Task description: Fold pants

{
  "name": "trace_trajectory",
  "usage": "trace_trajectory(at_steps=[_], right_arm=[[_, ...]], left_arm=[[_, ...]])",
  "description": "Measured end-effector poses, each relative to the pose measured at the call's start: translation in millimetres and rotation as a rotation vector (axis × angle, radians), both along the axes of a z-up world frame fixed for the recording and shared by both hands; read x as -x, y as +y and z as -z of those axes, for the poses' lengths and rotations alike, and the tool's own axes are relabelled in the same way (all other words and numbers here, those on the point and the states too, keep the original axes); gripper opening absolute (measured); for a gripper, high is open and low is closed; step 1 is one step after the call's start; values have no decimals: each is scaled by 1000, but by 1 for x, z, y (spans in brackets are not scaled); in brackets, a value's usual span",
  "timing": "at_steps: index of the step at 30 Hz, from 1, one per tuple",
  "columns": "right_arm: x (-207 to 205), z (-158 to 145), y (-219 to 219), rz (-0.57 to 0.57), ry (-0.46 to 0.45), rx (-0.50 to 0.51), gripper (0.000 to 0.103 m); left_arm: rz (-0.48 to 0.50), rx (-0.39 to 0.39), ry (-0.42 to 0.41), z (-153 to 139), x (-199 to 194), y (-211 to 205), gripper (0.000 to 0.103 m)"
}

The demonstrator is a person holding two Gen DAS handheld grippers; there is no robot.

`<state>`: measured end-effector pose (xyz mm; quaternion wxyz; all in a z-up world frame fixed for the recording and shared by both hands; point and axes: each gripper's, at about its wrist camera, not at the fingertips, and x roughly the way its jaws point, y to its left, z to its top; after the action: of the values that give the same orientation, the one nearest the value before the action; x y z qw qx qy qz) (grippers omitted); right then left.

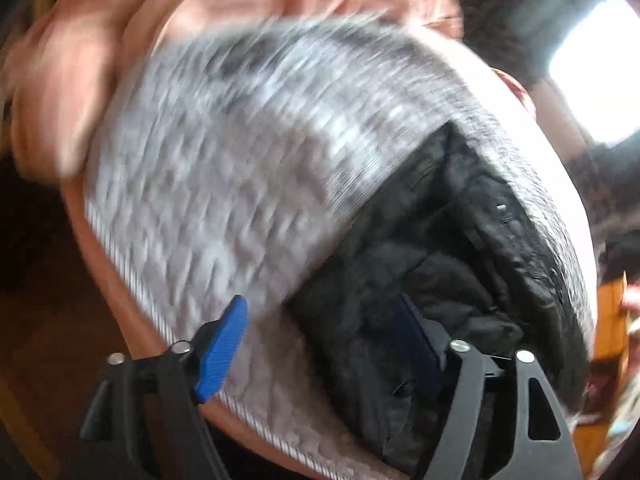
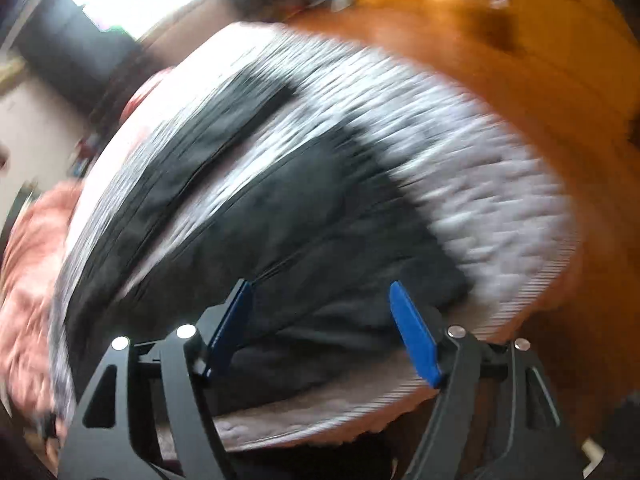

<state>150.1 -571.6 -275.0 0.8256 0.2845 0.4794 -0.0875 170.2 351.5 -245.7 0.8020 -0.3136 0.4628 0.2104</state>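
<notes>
Both tongs spread wide and empty, left tongs, right tongs, above black pants on grey quilt

The black pants lie crumpled, seemingly part-folded through the blur, on a grey quilted cover.

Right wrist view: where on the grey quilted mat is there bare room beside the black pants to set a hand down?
A bare patch of the grey quilted mat lies right of the black pants, bordered by the orange floor. A narrow bare strip runs along the mat's near edge, under the right gripper. The left side is crowded: pants run nearly to the mat edge, with pink fabric beyond.
</notes>
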Motion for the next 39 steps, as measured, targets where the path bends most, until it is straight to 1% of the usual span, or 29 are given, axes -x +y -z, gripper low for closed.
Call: trace_trajectory(at_steps=[2,3,4,5,6,8,9,11,12,14,15,16,18,21,22,23,24,25,27,28,29,30,31,32,33,35,37,39], right_arm=[[-18,24,2,-32,70,-37,71],[-19,35,-1,-21,106,-52,71],[-22,49,-10,8,154,-88,66],[-23,54,-17,37,176,-113,62],[-24,51,-26,57,187,-123,62],[-26,33,-29,61,181,-60,76],[-27,27,-30,57,166,-47,78],[-35,11,-34,45,127,-76,79],[-40,5,-35,39,104,-105,79],[-59,-4,-35,26,82,-129,81],[-77,-8,-34,15,77,-130,81],[-85,-9,-32,9,77,-126,81],[-114,-7,-20,-5,88,-117,81],[-154,-3,-13,-37,87,-120,81],[-172,-3,-6,-56,80,-127,81],[-183,-2,-3,-72,73,-134,81],[-193,-2,-2,-91,66,-144,81],[-208,-4,-1,-124,54,-153,81],[-230,-9,-1,-163,32,-146,82],[-247,-12,-3,-193,15,-137,83],[-255,-16,-6,-205,11,-130,84],[-274,-17,-10,-227,11,-119,84],[-290,-18,-13,-239,12,-104,84],[-301,-19,-16,-246,11,-95,84],[-322,-20,-22,-259,12,-96,84],[-351,-21,-32,-258,15,-102,84],[-386,-20,-47,-251,14,-104,85],[-411,-16,-54,-243,21,-94,85]], left_arm=[[68,-31,-50,-21,-22,-2,91],[91,-33,-70,-28,-36,-2,93],[130,-24,-103,-38,-55,-1,96],[156,-19,-120,-43,-69,-3,99],[207,-15,-137,-50,-93,-1,99],[269,-13,-144,-54,-126,-2,99],[313,7,-136,-52,-153,1,99],[359,38,-115,-43,-181,5,99],[384,66,-105,-35,-205,8,99],[390,111,-83,-23,-234,15,99],[391,151,-74,-12,-251,20,99],[391,176,-61,-1,-265,24,99],[397,196,-39,15,-282,27,99],[434,205,5,42,-309,31,98],[456,213,21,50,-316,30,95],[478,209,38,55,-319,28,92],[510,185,49,58,-321,24,91],[528,176,49,58,-322,24,90],[553,168,41,58,-321,23,84],[554,164,39,57,-319,24,72],[548,159,37,57,-317,27,57],[541,171,31,57,-316,31,54],[530,196,19,57,-315,34,41],[526,189,22,56,-316,32,35],[527,173,28,56,-317,29,35],[533,155,38,53,-317,27,30],[531,145,40,52,-320,25,30],[521,142,43,53,-321,24,30]])
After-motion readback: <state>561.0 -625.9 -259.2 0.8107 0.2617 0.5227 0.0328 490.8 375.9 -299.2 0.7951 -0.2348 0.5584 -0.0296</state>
